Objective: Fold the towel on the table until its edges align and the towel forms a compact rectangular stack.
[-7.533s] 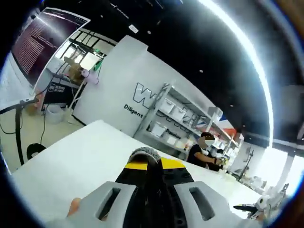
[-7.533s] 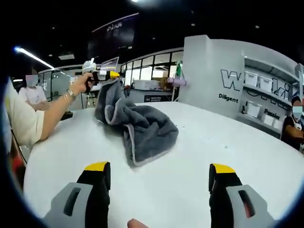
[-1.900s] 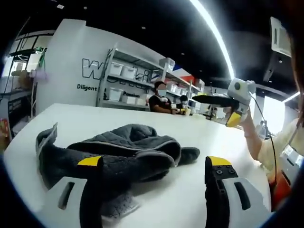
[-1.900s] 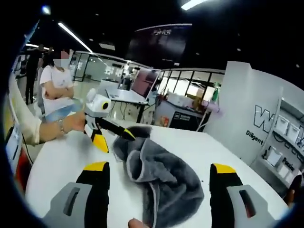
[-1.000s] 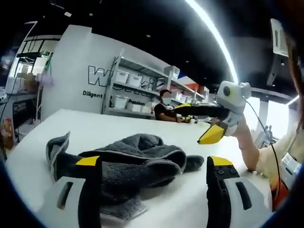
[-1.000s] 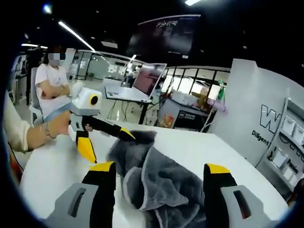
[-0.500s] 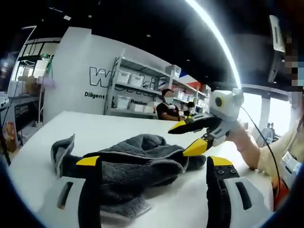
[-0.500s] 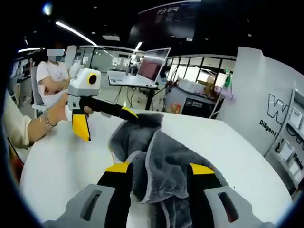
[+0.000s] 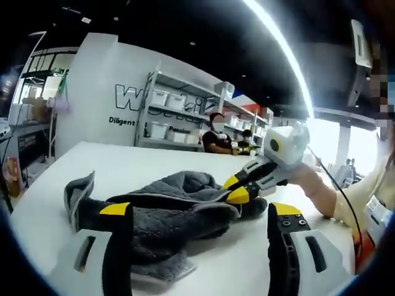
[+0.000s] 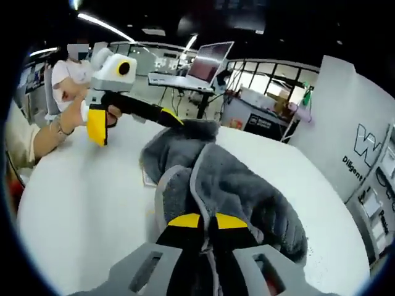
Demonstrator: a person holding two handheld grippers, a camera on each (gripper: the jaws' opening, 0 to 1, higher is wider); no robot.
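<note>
Right tool tight on grey towel edge, bare table alongside.

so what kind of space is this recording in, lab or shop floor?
Looks like an open-plan lab or demo space rather than a shop floor: a white table holding the towel, metal shelves of white bins against a lettered white wall, and a large screen among desks under a dark ceiling with strip lights.

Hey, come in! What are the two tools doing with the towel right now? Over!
Right tool shut on the grey towel's edge. Left tool open, low over the towel's other end. Towel crumpled on the white table, no fold yet. Nothing in the way.
</note>
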